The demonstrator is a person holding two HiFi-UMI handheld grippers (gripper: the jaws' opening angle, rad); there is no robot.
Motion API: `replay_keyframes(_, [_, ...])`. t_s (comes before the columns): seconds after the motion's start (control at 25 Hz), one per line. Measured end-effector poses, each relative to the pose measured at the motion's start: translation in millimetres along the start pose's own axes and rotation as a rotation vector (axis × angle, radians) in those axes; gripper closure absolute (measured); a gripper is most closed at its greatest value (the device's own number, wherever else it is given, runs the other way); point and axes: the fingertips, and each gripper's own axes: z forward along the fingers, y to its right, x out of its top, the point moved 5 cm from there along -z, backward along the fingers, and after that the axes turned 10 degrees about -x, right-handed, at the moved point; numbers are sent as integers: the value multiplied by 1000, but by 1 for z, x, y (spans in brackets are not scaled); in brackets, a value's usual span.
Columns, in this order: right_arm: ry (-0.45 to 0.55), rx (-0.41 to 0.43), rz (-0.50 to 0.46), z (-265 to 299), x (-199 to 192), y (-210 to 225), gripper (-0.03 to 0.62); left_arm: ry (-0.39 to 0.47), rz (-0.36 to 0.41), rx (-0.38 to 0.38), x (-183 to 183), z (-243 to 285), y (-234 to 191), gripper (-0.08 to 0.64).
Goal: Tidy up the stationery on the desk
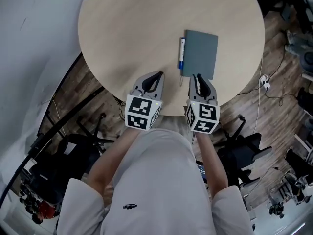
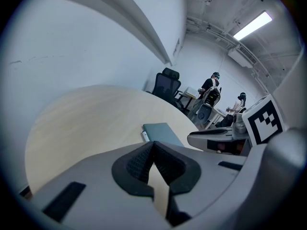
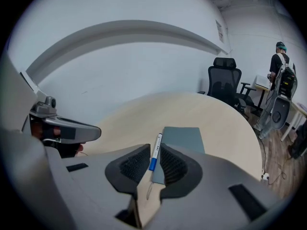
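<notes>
A grey-green notebook [image 1: 199,54] lies on the round pale wooden table [image 1: 137,28], right of centre. A white pen with a blue section [image 1: 182,54] lies along the notebook's left edge. My left gripper [image 1: 159,75] hovers over the table's near edge, left of both, with its jaws shut and empty. My right gripper [image 1: 195,76] hangs just short of the notebook's near end, open by a narrow gap. In the right gripper view the pen [image 3: 157,143] shows through that gap, down on the table beside the notebook [image 3: 182,140], not between the pads. In the left gripper view the notebook [image 2: 162,132] lies ahead to the right.
Black office chairs [image 1: 244,151] and a chair base [image 1: 93,131] stand on the wooden floor around the table's near side. A cable with a white plug [image 1: 264,82] trails at the right. A curved white wall [image 1: 29,58] runs along the left. People [image 2: 211,92] stand far off.
</notes>
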Motion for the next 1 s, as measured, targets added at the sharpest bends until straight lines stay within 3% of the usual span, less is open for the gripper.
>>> replay_keyframes(0.2, [73,45,-46,-37,20,4,520,70,14,-7,27,-13,35,540])
replay_keyframes(0.48, [189,79,-62,-99,46,5,537,113,103,-62,45,-40,91,540])
replay_keyframes(0.64, [234,119,-55,-132,50,8,549,136,110,-60,47,-55,107,540])
replay_keyframes(0.84, [269,102,-50,-161,48,10,551,171,114,-59,52,-77,122,540])
replay_keyframes(1.0, [276,105,-7,-177,45,12,551,173,163,-84,53,-83,144,540])
